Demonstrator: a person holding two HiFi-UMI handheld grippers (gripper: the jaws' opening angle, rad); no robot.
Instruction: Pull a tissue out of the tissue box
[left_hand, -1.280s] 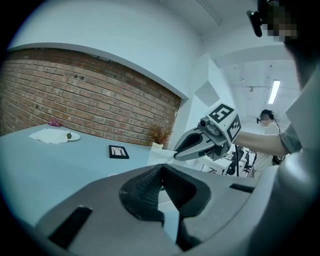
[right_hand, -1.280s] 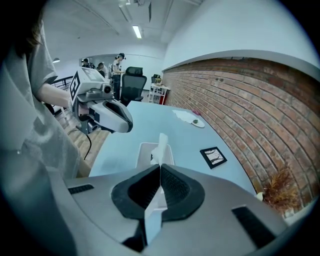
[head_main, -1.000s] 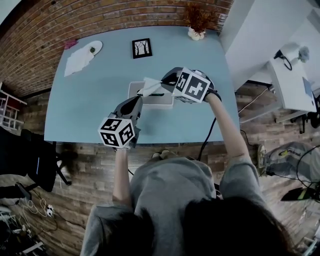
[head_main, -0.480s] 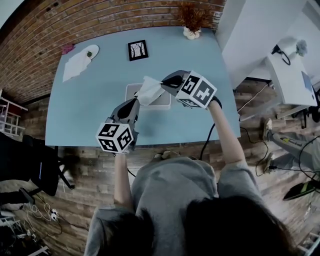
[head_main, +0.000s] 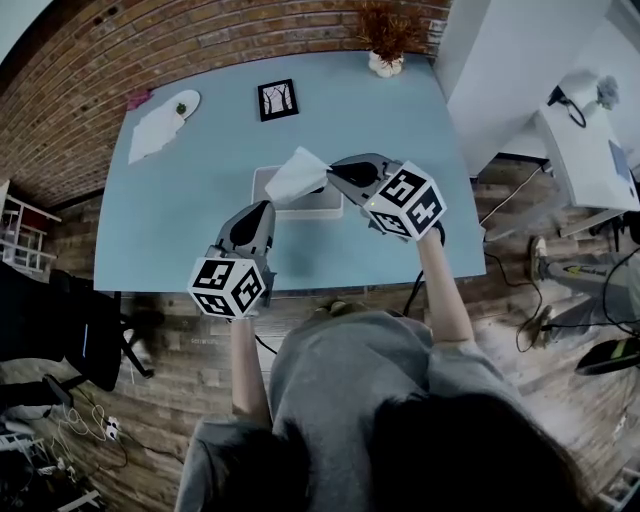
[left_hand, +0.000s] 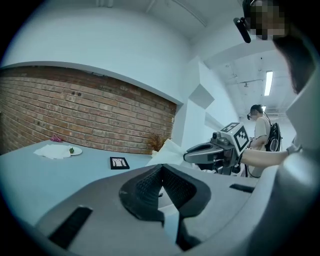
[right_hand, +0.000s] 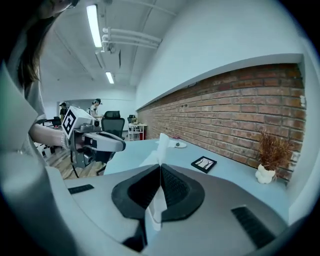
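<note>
Right gripper (right_hand: 160, 170): jaws clamped on tissue (right_hand: 161, 144).
Left gripper (left_hand: 161, 170): jaws together, empty.
Box (head_main: 305, 208): mostly hidden under tissue, grippers.

Head camera: high over the person, facing steeply down; takes in the whole blue table (head_main: 170, 230) from far off.
Left gripper camera: close behind its own jaws, low, facing the brick wall (left_hand: 75, 112); catches the right gripper (left_hand: 187, 156).
Right gripper camera: same seat, looking along that wall; catches the left gripper (right_hand: 122, 146).
Shared by all three: the framed picture (head_main: 279, 99).
</note>
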